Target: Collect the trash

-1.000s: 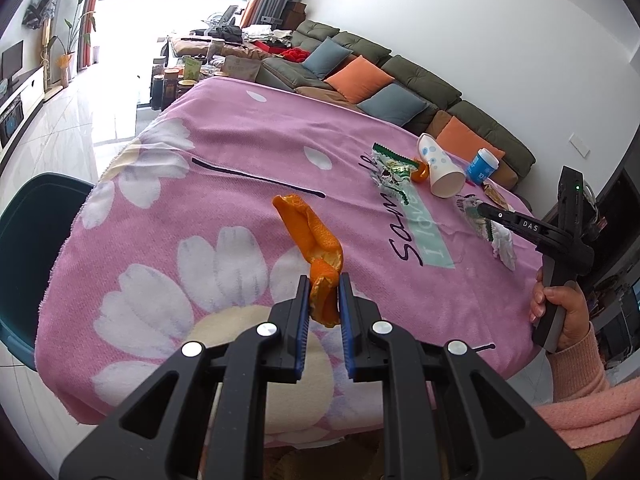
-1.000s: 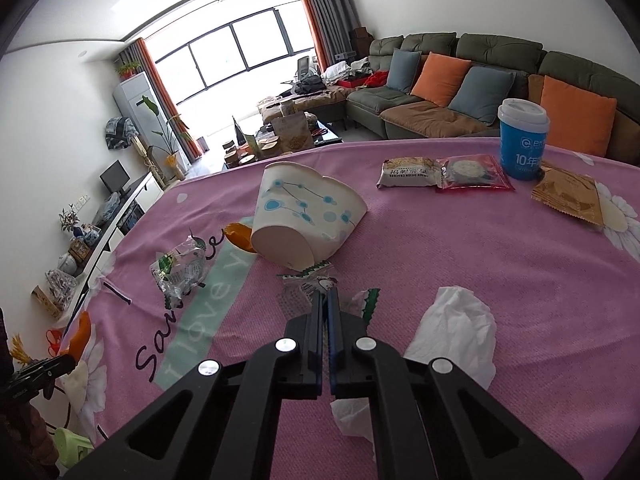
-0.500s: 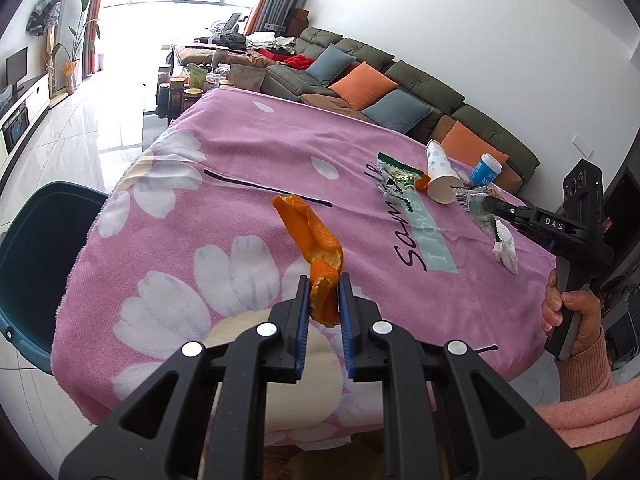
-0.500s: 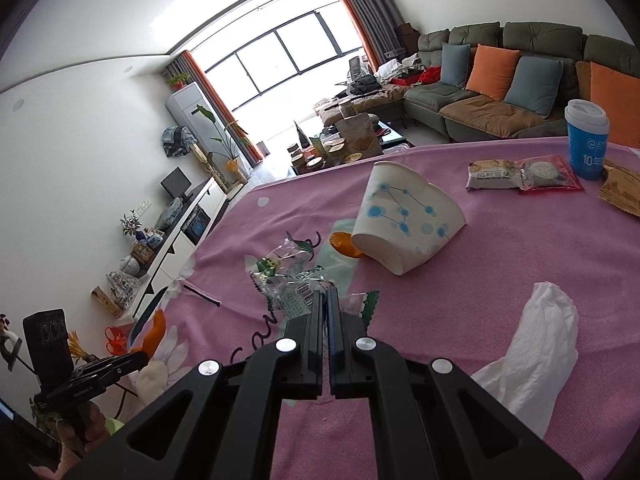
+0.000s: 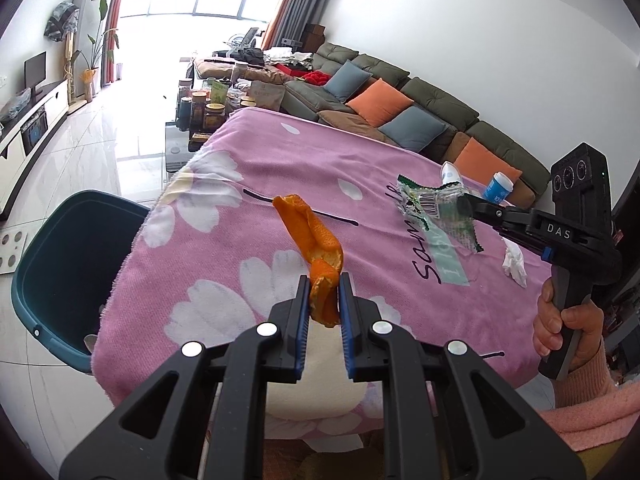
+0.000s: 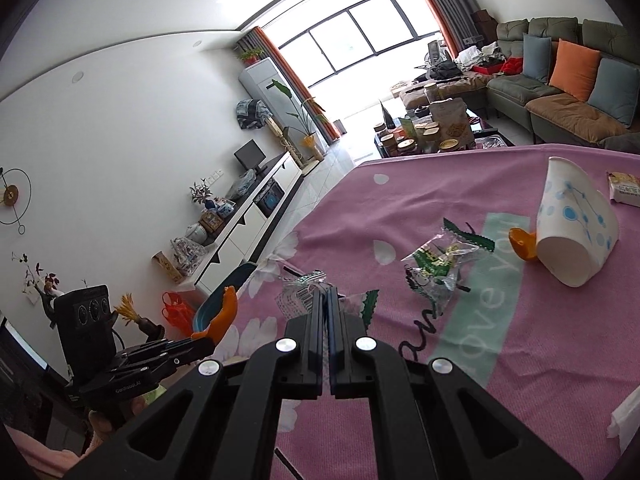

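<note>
My left gripper (image 5: pixel 324 280) is shut on a curled orange peel (image 5: pixel 308 232), held up over the pink flowered tablecloth (image 5: pixel 248 264) near its front edge. My right gripper (image 6: pixel 327 296) is shut on a clear wrapper with green print (image 6: pixel 298 296), lifted off the cloth; the left wrist view shows that wrapper (image 5: pixel 432 204) hanging from its tips at the right. A teal bin (image 5: pixel 68 264) stands on the floor by the table's left edge. A second clear wrapper (image 6: pixel 440 260), a tipped paper cup (image 6: pixel 576 224), a small peel piece (image 6: pixel 522 242) and a white tissue (image 5: pixel 514 264) lie on the cloth.
A blue cup (image 5: pixel 498 192) and a snack pack (image 6: pixel 624 188) sit at the table's far side. A green sofa (image 5: pixel 424 104) with cushions runs behind it. A low table with jars (image 5: pixel 208 112) stands past the table's far end. A hand in a pink sleeve (image 5: pixel 568 332) holds the right gripper.
The right gripper has risen off the cloth with the wrapper and swung left towards the bin side. The left gripper has shifted slightly, still holding the peel.
</note>
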